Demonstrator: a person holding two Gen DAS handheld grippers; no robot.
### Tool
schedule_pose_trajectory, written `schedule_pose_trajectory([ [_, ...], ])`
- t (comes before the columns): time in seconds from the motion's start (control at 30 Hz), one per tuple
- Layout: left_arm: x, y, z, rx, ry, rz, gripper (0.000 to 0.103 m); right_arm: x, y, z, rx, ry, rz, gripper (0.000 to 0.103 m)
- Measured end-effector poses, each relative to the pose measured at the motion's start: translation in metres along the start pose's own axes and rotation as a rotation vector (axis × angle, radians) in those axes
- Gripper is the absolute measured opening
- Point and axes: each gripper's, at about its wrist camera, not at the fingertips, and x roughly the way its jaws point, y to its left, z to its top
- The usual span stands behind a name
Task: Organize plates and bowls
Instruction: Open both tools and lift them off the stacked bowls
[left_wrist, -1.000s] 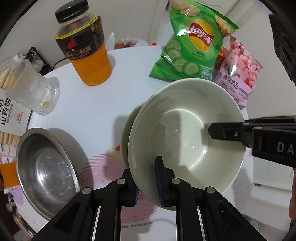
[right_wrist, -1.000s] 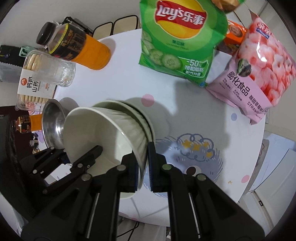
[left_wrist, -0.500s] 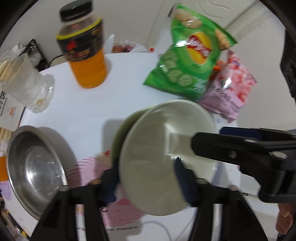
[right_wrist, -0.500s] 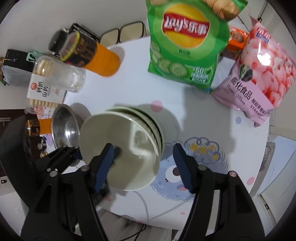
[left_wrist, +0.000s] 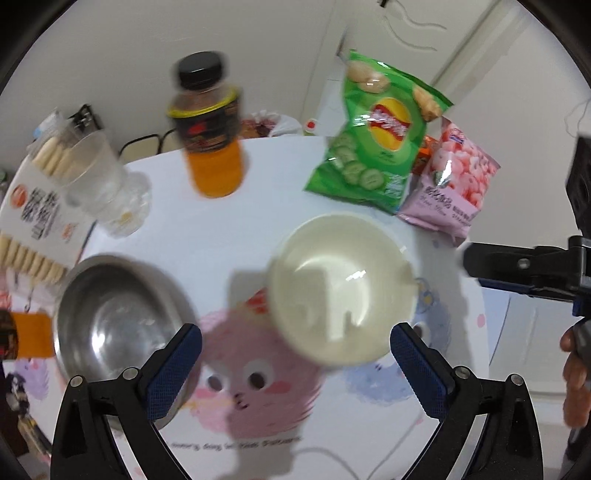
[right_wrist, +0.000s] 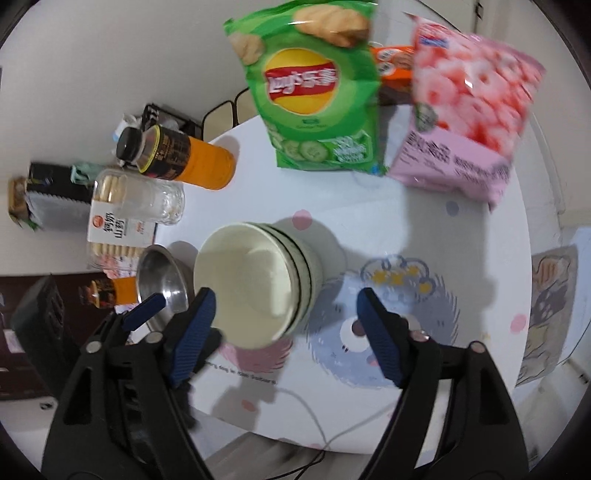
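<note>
Released now, the cream bowl (left_wrist: 341, 290) sits stacked between both opening tools (left tool (left_wrist: 295, 363), right tool (right_wrist: 286, 325)), untouched.

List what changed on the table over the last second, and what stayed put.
Both grippers let go of the cream bowl: the left gripper and right gripper were clamped on its rim, and now their jaws are opening, clear of it, both backed away. The bowl, tilted before, now sits nested in the bowl stack. The steel bowl, orange drink bottle and chip bag stayed in place.
</note>
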Motion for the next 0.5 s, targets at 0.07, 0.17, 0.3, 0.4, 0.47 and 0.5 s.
schedule_pose_trajectory([
  [0.07,-0.006,0.013,-0.012,-0.023,-0.003,0.008,0.103,-0.003,-0.008,-0.011,0.029,0.000,-0.002,0.081],
  [0.17,-0.014,0.027,-0.027,-0.057,-0.009,0.009,0.103,-0.006,-0.016,-0.029,0.056,-0.013,0.005,0.081],
  [0.3,-0.019,0.040,-0.051,-0.096,-0.015,0.008,0.103,-0.007,-0.022,-0.053,0.087,-0.025,0.005,0.081],
  [0.4,-0.019,0.045,-0.064,-0.113,-0.005,0.011,0.103,-0.003,-0.020,-0.069,0.085,-0.029,-0.003,0.081],
  [0.47,-0.021,0.047,-0.069,-0.120,-0.007,0.020,0.103,0.000,-0.019,-0.078,0.091,-0.035,-0.004,0.081],
  [0.5,-0.022,0.047,-0.070,-0.122,-0.011,0.027,0.103,0.001,-0.018,-0.080,0.092,-0.038,-0.007,0.081],
])
